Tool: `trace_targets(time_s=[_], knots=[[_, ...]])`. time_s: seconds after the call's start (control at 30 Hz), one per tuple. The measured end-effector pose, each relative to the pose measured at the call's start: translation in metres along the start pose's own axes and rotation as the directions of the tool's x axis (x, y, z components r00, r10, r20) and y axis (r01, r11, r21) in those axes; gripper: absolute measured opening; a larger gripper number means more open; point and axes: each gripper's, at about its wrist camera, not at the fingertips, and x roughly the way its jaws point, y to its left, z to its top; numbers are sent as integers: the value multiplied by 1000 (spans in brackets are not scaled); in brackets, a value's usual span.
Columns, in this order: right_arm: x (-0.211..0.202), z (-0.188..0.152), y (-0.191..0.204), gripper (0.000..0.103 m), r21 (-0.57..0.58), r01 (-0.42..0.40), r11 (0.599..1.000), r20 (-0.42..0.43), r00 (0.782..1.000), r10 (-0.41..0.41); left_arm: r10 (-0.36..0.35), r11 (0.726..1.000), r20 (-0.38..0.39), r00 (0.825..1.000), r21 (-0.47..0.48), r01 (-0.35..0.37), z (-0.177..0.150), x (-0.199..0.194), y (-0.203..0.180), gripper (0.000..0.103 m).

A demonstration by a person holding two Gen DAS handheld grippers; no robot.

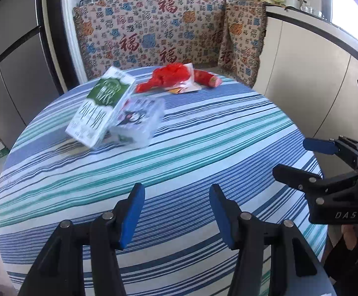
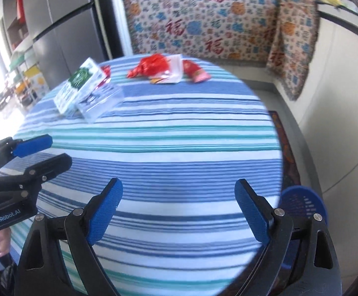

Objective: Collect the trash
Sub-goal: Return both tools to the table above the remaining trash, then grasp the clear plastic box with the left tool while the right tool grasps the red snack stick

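while both grippers hang over the striped table [image 1: 191,148], the left gripper [image 1: 176,212] has its jaws partly spread with nothing between them, and the right gripper [image 2: 179,212] is spread wide and empty. the trash is in the upper part of both frames: a green carton [image 1: 100,108] leaning on a clear pack [image 1: 139,120], and red wrappers [image 1: 171,76] behind them. a blue basket [image 2: 302,202] stands at the lower right, beside the table.

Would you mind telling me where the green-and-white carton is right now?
The green-and-white carton lies tilted at the striped round table's far left in both views, leaning on a clear plastic pack, left of the red wrappers.
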Motion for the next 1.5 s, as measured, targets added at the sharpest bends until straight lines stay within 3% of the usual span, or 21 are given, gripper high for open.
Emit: trace_targets(time_s=[0.17, 0.4, 0.63, 0.93, 1.03, 1.07, 1.1, 1.2, 1.33, 1.37, 1.43, 1.5], knots=[[31, 6, 33, 93, -53, -24, 998, -47, 999, 22, 21, 999, -19, 1000, -40, -22, -12, 10, 53, 55], [52, 3, 49, 93, -62, -41, 997, -100, 994, 35, 12, 1000, 17, 1000, -3, -11, 8, 32, 101, 55], [54, 3, 55, 96, -76, -19, 997, -89, 996, 12, -11, 994, -20, 1000, 105, 13, 32, 67, 117, 55], [56, 2, 57, 100, -63, -8, 998, -63, 998, 4, 8, 972, 42, 999, 233, -18, 52, 78, 119, 55], [56, 2, 56, 101, -64, -9, 998, -64, 998, 5, -29, 971, 63, 998, 237, 13, 53, 71, 119, 50], [56, 2, 56, 101, -64, -9, 998, -64, 998, 5, -43, 974, 66, 997, 223, 27, 52, 68, 121, 14], [56, 2, 56, 101, -63, -9, 998, -64, 998, 5, -57, 978, 42, 997, 203, 48, 51, 68, 122, 1], [56, 2, 57, 101, -64, -7, 998, -64, 998, 3, -95, 987, 28, 995, 133, 90, 41, 58, 128, 1], [57, 1, 55, 101, -63, -8, 998, -64, 998, 4, -116, 987, 0, 993, 114, 116, 18, 40, 126, 1], [57, 1, 55, 101, -63, -8, 998, -64, 998, 4, -119, 987, -6, 993, 112, 119, 13, 35, 125, 3], [57, 1, 55, 101, -64, -7, 998, -64, 998, 3, -134, 985, -16, 991, 111, 135, 9, 31, 124, 20], [57, 1, 55, 101, -64, -8, 998, -63, 998, 4, -148, 983, 0, 989, 111, 147, 12, 27, 120, 64]])
